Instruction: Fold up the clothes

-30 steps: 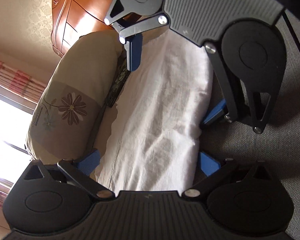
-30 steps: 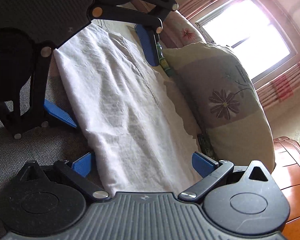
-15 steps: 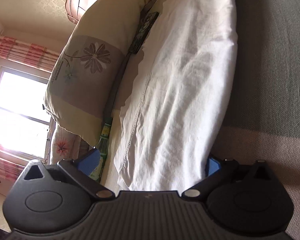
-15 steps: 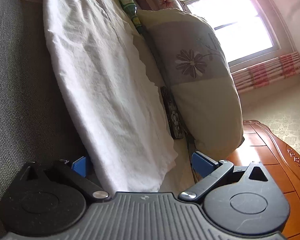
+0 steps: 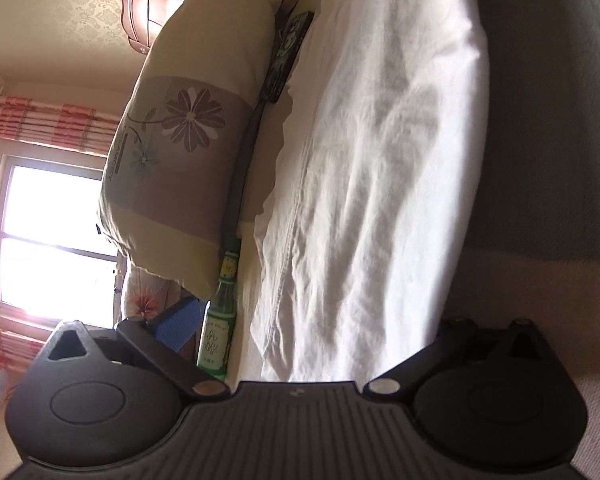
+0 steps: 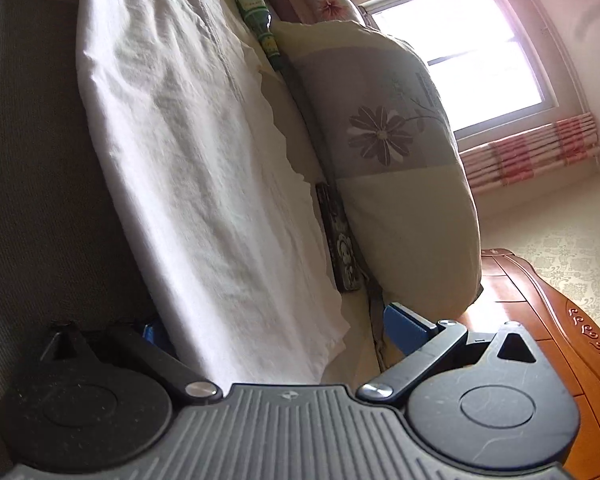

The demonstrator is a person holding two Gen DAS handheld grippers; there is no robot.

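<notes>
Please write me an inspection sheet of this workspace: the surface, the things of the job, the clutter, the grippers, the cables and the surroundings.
Surface: grey woven fabric, a sofa or a bed.
Job's things: white garment folded into a long strip, wrinkled.
Clutter: green bottle lying beside the garment; dark patterned flat object; floral pillow.
Grippers: left gripper and right gripper both open, one at each end of the strip, holding nothing.
Cables: nothing seen.
Surroundings: bright window, striped curtain, wooden furniture.

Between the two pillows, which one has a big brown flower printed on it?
The large cream-and-taupe pillow beside the folded white garment; the smaller pillow near the window carries a pink flower.
</notes>
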